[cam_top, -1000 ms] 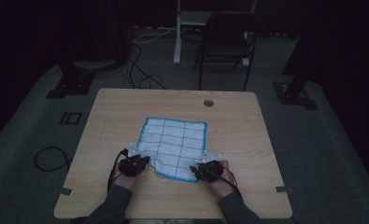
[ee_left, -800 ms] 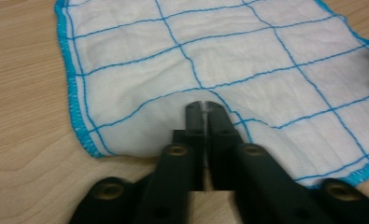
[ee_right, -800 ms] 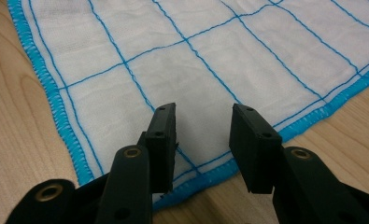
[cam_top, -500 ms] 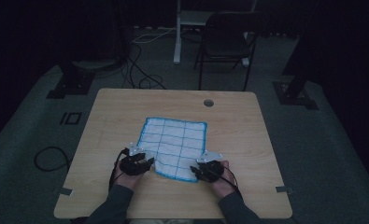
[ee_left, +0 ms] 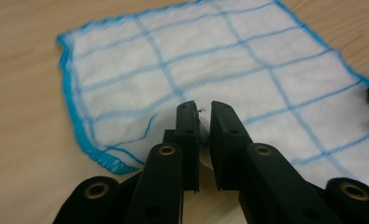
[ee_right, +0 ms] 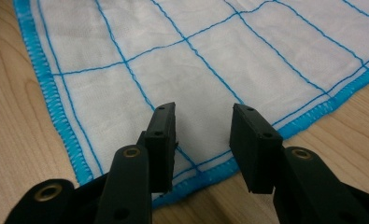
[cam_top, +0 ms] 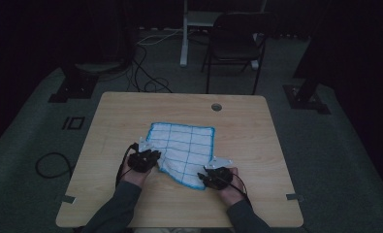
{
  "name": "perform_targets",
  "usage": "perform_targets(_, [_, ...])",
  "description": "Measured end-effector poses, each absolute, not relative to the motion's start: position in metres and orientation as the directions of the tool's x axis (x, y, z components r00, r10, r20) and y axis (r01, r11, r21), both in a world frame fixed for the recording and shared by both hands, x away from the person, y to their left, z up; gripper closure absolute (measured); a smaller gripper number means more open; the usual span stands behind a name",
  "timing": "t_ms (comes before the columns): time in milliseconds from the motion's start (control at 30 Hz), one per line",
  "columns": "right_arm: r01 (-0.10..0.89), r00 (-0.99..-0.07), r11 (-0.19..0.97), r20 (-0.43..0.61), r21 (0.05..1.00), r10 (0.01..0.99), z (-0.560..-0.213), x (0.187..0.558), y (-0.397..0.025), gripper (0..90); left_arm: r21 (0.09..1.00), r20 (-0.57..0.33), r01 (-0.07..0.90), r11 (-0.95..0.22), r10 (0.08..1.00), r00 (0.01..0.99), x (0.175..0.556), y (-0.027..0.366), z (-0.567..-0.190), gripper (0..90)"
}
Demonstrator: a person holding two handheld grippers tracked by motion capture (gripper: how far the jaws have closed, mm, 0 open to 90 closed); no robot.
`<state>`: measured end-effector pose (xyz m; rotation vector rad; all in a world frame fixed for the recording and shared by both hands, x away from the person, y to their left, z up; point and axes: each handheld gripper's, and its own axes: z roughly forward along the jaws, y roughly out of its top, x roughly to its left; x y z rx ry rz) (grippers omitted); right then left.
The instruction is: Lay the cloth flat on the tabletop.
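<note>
Cloth [cam_top: 183,150] corners gripped for folding
Left tool [ee_left: 200,114] pinches cloth; right tool [ee_right: 203,122] (jaws apart) should close on the hem first.

The cloth [cam_top: 184,149] is white, crossed by a grid of thin blue lines and edged all round with a thicker, bright blue stitched hem. The worktop [cam_top: 257,145] is pale wood with a fine light-brown grain. Both the left claw [ee_left: 202,122] and the right claw [ee_right: 203,135] are matt black, with small brass-coloured rivets in their arms.
</note>
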<state>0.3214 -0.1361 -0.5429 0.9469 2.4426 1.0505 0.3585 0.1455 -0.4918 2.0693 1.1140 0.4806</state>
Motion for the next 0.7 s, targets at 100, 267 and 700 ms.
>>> perform_targets(100, [0.449,-0.729,0.508,-0.026,0.735,0.684,-0.543,0.322,-0.137,60.9,0.732,0.018,0.544,-0.411,0.81,0.587,0.376,0.129,-0.49,85.2])
perform_targets(267, [0.456,-0.727,0.502,-0.017,0.735,0.687,-0.543,0.321,-0.137,60.9,0.687,0.038,0.546,-0.479,0.774,0.632,0.399,0.106,-0.505,86.0])
perform_targets(700, [0.451,-0.729,0.5,-0.019,0.739,0.685,-0.544,0.322,-0.137,60.8,0.78,-0.024,0.505,-0.369,0.789,0.613,0.378,0.139,-0.498,64.8])
